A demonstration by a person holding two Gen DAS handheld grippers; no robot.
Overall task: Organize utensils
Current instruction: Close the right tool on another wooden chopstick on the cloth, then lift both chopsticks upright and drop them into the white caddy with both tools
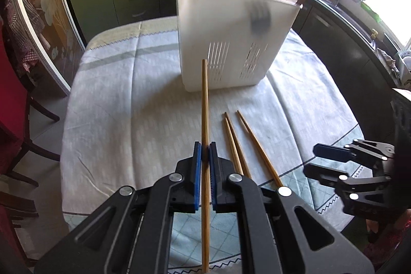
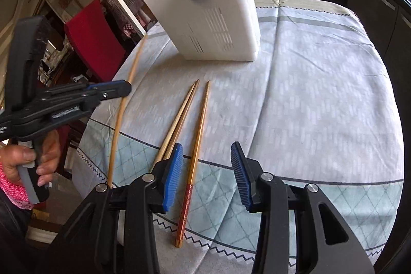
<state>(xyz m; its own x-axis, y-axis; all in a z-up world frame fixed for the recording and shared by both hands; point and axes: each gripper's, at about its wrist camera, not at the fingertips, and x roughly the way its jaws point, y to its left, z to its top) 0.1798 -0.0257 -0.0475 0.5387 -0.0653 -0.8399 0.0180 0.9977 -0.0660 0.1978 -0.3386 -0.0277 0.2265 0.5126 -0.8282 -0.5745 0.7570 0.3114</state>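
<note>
Left wrist view is showing the left gripper [image 1: 205, 154] with its jaws pinching a long, pale wooden chopstick [image 1: 204, 104] above the surface [image 1: 128, 99]. The right gripper [image 2: 206, 171] is hovering with jaws wide apart and holding nothing, over three loose chopsticks [image 2: 199, 125]. The white slotted utensil holder [image 1: 231, 43] is standing upright behind, carrying several chopsticks and a dark utensil.
</note>
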